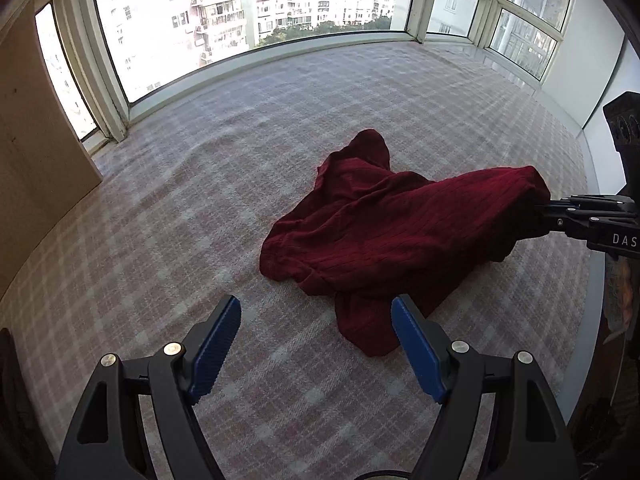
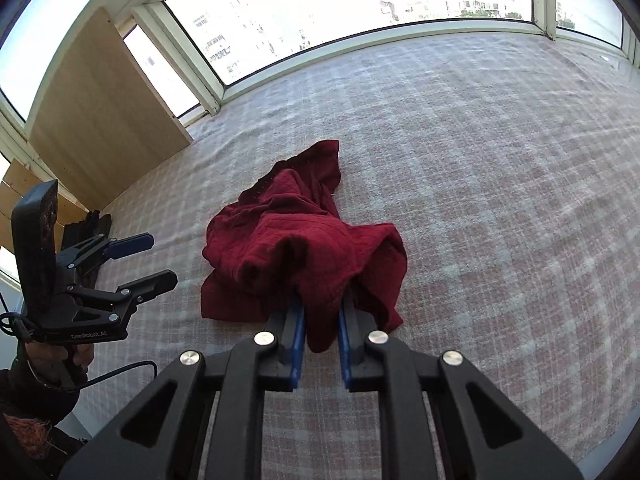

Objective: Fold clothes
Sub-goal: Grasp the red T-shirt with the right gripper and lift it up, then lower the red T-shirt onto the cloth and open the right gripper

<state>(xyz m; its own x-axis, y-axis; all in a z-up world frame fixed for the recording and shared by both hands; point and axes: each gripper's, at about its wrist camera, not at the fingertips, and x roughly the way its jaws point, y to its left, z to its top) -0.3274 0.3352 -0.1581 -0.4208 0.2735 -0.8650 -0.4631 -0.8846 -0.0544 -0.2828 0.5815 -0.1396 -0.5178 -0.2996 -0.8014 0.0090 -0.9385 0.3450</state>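
A dark red knitted garment (image 1: 380,232) lies crumpled on the plaid-covered surface (image 1: 200,208). My right gripper (image 2: 322,305) is shut on a bunched edge of the garment (image 2: 304,240), lifting that part slightly off the cloth. In the left wrist view the right gripper (image 1: 549,211) comes in from the right, its tips buried in the fabric. My left gripper (image 1: 316,304) stands open just short of the garment's near edge, with nothing between its blue pads (image 1: 218,344). From the right wrist view the left gripper (image 2: 162,260) is open, to the left of the garment.
Large windows (image 1: 248,12) border the far side of the surface. A wooden board (image 2: 108,108) leans at the left. A person's hand (image 2: 78,356) holds the left gripper, with a cable (image 2: 120,372) trailing. The surface's pale edge (image 1: 596,280) runs along the right.
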